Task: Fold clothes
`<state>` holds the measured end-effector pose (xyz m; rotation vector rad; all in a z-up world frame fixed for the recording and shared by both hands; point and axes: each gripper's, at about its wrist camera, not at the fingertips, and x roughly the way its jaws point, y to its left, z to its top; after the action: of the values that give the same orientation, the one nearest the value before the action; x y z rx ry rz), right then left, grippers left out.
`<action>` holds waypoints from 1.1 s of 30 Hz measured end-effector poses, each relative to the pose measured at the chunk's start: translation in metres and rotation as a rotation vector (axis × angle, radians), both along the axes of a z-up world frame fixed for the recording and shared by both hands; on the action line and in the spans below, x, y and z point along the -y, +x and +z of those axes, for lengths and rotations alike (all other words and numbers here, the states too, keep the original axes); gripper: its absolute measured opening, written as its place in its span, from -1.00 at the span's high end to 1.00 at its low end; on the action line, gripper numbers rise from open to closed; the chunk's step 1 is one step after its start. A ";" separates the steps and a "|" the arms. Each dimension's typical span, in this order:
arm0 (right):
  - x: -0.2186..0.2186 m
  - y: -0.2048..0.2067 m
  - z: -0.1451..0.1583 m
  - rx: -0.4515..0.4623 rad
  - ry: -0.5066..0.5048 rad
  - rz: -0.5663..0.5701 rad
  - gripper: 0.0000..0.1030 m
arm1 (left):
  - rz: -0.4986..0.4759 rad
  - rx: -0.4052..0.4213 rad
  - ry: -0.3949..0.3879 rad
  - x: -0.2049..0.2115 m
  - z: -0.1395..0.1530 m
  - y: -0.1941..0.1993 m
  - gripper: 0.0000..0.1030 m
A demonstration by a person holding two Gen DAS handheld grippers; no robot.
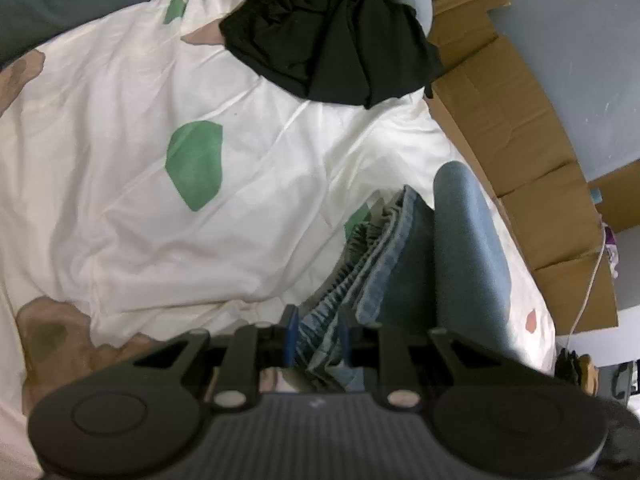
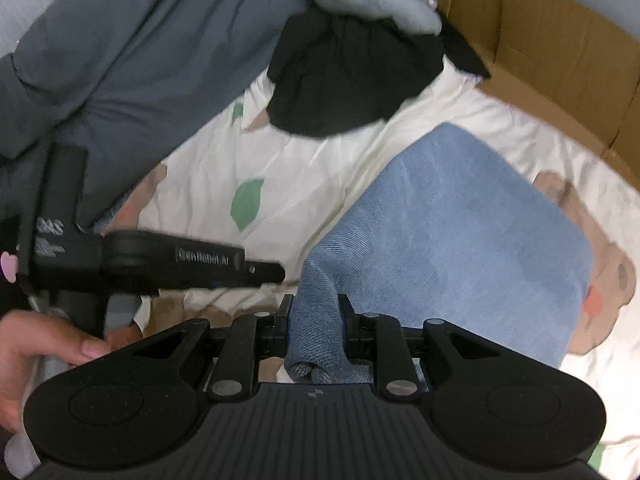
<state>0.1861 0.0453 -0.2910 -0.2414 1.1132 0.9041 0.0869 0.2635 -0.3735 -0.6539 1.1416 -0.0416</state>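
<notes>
Gripping the jeans (image 1: 400, 264) at their gathered waistband edge, the left gripper (image 1: 316, 336) is clenched on a stack of denim layers. The right gripper (image 2: 314, 322) holds a bunched fold of the same jeans (image 2: 452, 232) between its jaws; the pads look to be pressing the cloth, though blur makes that hard to confirm. The folded jeans lie near the bed's right edge on the quilt (image 1: 120, 152). Farther off, a black garment (image 1: 332, 40) sits crumpled toward the far edge, by the cardboard (image 1: 520, 128). The risk: a loosening right grip could drop the fold unevenly, and the thick stack could slip from the left jaws, undoing the layers.
</notes>
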 end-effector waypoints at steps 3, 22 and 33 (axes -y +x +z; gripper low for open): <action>0.000 -0.004 -0.017 -0.052 0.011 0.006 0.30 | 0.008 0.001 0.000 -0.001 0.000 0.001 0.57; 0.101 0.012 -0.014 -0.051 0.216 -0.104 0.23 | -0.130 0.009 0.033 0.032 0.001 -0.003 0.14; 0.141 0.024 -0.062 -0.107 0.110 -0.191 0.27 | -0.179 -0.035 0.034 0.042 -0.012 -0.012 0.51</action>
<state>0.2105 -0.0957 -0.3531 0.0048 1.1604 0.8114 0.0747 0.2217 -0.3858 -0.5234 1.2300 -0.1631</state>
